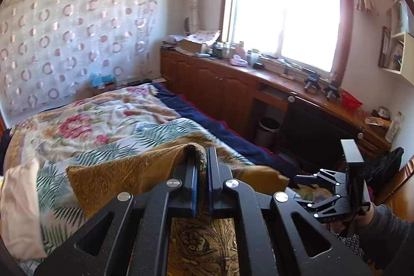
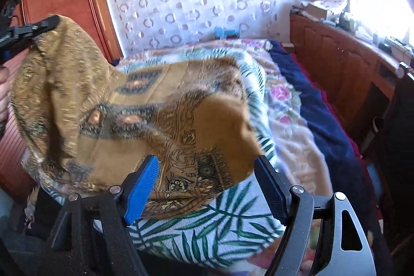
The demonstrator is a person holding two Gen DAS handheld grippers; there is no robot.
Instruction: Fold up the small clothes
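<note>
Right wrist view: the mustard patterned cloth point(image 2: 145, 105) drapes limp over the bed point(image 2: 292, 126), one edge lifted high by the left tongs point(image 2: 36, 29), which are clamped on it. The right tongs point(image 2: 204, 188) stand wide and empty, just before its near hem. It looks thin, light and floppy; I would pinch that near corner.

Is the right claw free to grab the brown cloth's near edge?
Probably yes: the right claw is open, the brown patterned cloth hangs between its fingers, and nothing blocks it.
</note>
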